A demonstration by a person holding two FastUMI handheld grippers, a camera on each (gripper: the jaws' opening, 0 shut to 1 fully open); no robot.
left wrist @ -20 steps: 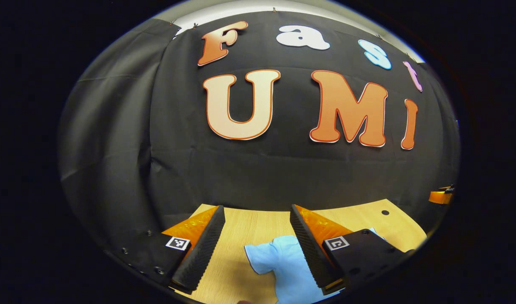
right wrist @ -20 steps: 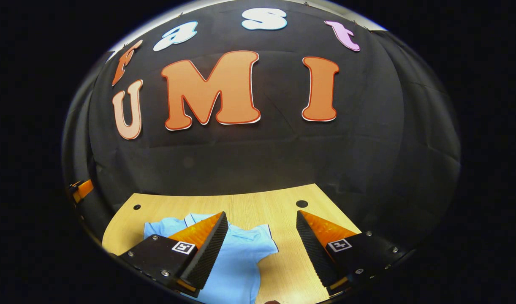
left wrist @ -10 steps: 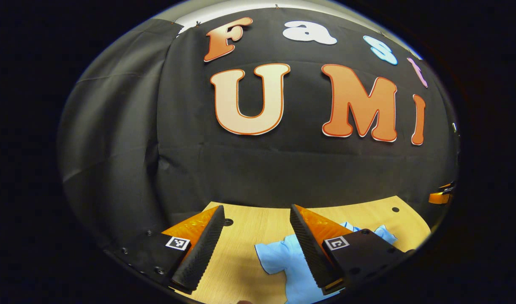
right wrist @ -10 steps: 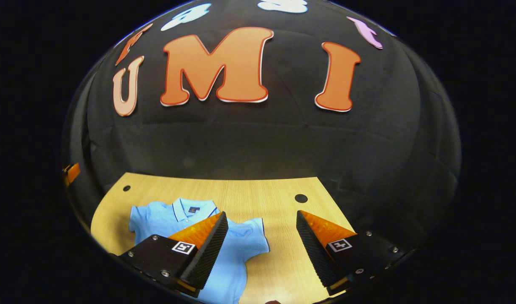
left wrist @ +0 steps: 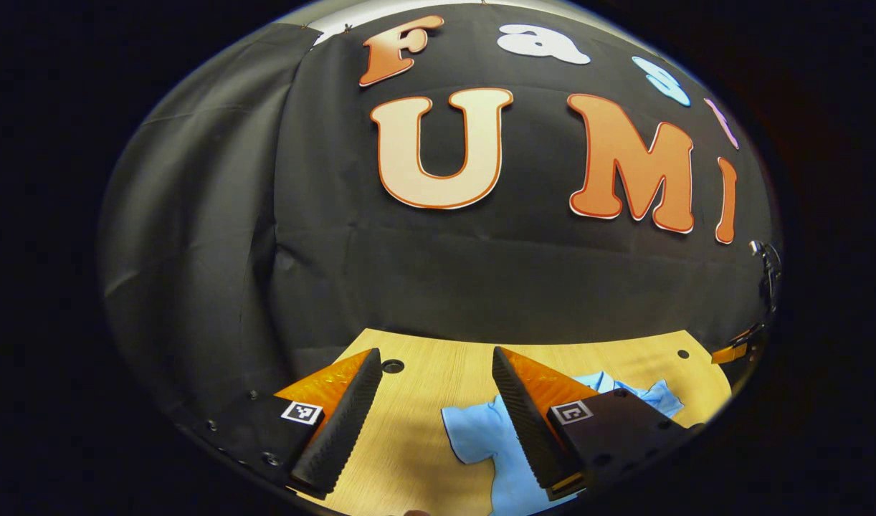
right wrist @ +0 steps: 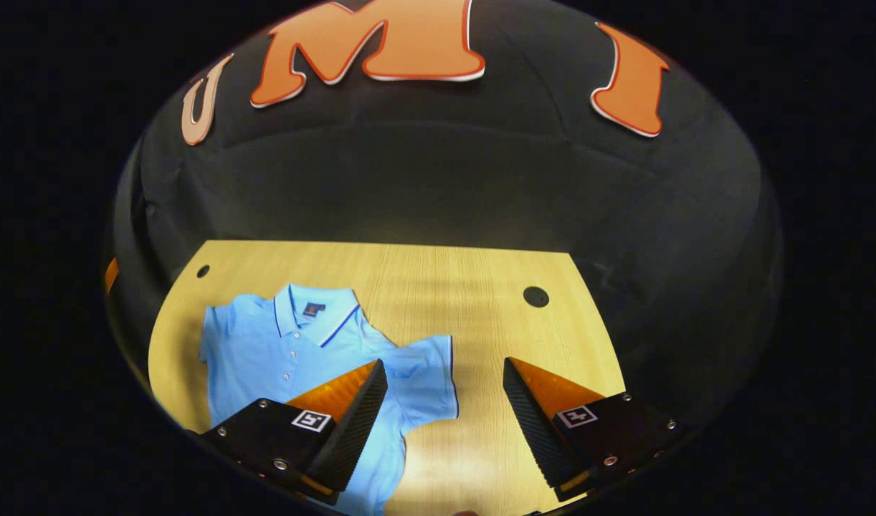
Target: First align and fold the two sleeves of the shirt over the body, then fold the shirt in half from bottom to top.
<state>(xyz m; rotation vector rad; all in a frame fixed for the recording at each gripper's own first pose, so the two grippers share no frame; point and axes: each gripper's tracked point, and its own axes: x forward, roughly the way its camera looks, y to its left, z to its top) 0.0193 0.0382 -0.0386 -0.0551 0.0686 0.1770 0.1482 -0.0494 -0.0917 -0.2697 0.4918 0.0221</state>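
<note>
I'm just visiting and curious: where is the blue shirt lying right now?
In the right gripper view the blue shirt lies flat on the wooden table, left of centre, collar toward the black wall, partly behind the right gripper.

A: What sort of place?
B: Recording booth, lab-type. Black cloth wall point(right wrist: 445, 186) all round the back, bare wooden table point(right wrist: 438, 287) w/ drilled holes point(right wrist: 535, 296). No home furnishings.
</note>
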